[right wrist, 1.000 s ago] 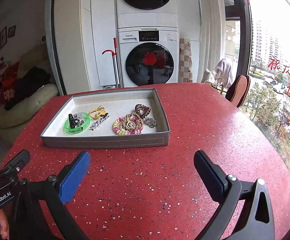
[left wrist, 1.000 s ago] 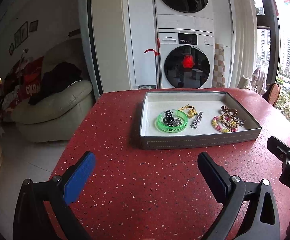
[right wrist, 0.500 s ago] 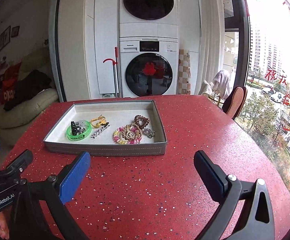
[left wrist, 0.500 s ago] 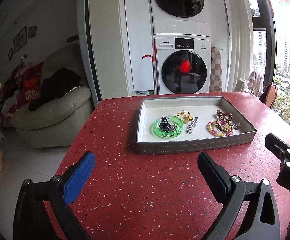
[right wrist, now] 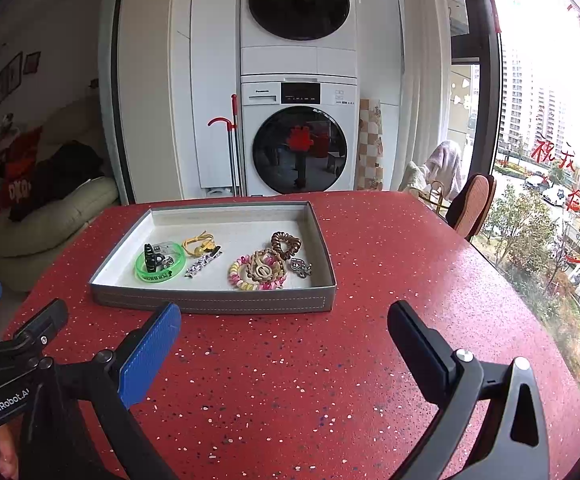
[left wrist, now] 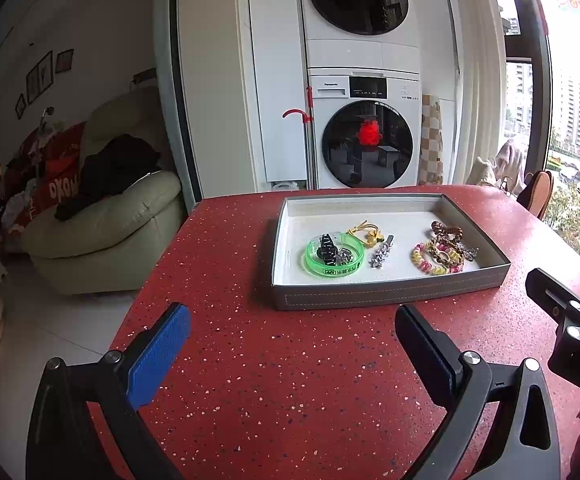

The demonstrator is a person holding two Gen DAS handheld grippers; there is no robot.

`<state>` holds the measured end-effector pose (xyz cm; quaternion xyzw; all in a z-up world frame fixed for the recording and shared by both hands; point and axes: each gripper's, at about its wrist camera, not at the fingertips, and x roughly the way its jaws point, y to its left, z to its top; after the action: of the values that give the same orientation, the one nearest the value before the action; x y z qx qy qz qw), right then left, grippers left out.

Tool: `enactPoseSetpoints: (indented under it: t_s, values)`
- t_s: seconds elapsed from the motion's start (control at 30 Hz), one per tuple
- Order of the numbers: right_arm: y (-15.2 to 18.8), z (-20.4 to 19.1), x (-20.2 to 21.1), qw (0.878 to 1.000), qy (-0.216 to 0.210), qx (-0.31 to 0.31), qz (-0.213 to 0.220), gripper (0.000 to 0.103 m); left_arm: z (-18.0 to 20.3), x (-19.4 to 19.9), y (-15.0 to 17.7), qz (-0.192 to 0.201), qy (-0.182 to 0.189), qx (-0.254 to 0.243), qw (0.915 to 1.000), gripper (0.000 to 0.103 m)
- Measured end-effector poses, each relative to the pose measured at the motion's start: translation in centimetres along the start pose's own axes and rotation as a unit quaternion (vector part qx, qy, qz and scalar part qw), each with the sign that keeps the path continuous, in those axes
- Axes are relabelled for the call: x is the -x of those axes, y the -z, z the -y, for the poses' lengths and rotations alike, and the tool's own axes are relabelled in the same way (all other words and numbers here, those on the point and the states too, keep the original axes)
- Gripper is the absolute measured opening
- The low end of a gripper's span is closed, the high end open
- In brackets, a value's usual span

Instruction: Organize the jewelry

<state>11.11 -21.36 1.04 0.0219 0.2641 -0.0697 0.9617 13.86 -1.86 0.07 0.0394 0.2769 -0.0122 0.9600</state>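
The left claw hangs over the near part of the red bench, its two fingers spread wide with nothing between them. The right claw hangs the same way, released and empty, just to the right of it; each shows at the edge of the other's view.

Beyond both, toward the far side of the bench, sits a shallow grey tray that holds all the jewelry in sight. At its left lies a green bangle with a dark clip and a small silver piece inside its ring. Just right of that lie a yellow tie and a silver hair clip. At the right end a pink-and-yellow coil bracelet, a brown coil tie and a small silver charm overlap in a heap.

No piece lies on the bare bench. This fits either a sorted tray with the claws drawn back, or a tray whose right-hand heap is yet to be separated; the views cannot settle which. Any pick from that heap would call for a narrow, careful pinch, since the pieces are tangled.
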Motion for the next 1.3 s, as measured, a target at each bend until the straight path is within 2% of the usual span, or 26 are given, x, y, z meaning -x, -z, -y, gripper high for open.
enactPoseSetpoints:
  t_s: [1.3]
  values:
    - [-0.16, -0.28, -0.08, 1.000, -0.003, -0.002, -0.003, 0.103, 0.28, -0.18, 0.11, -0.009, 0.008, 0.000, 0.9999, 0.103]
